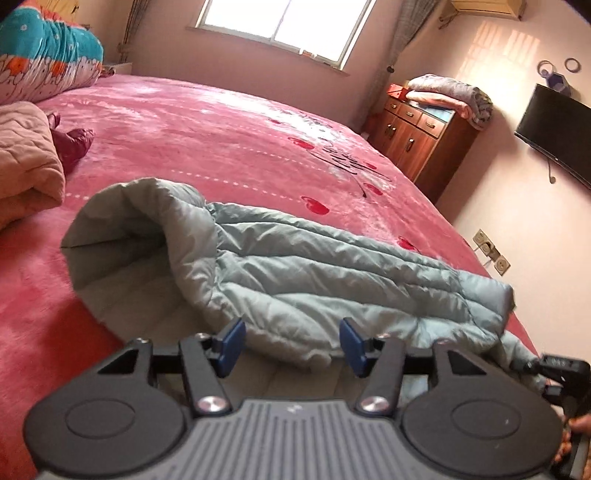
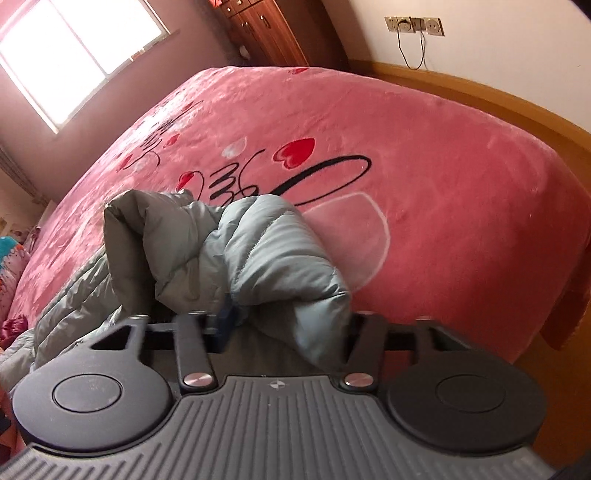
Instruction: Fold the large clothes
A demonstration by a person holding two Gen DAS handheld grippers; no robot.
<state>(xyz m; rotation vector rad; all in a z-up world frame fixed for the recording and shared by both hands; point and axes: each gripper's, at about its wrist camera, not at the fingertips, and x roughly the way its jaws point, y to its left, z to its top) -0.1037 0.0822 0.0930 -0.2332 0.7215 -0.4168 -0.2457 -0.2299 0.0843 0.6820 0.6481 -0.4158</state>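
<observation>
Left gripper (image 1: 291, 345): jaws apart, blue pads clear of the cloth, the jacket's near edge lying between them.
Right gripper (image 2: 284, 332): clamped on a bunched fold of the jacket; right pad hidden by fabric.
Jacket (image 1: 295, 266): grey-green quilted, lying across the near part of the bed, one end gaping open, the other lifted.
Bed cover (image 2: 424, 177): pink plush, red hearts, black script.
Far: wooden cabinet (image 1: 417, 140), window (image 1: 284, 22), wall television (image 1: 554, 133).

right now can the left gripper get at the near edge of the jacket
Probably yes. The left gripper is open, its blue pads either side of the jacket's near fold with nothing between. The right gripper has its own bunch of the jacket, off to the side.
</observation>
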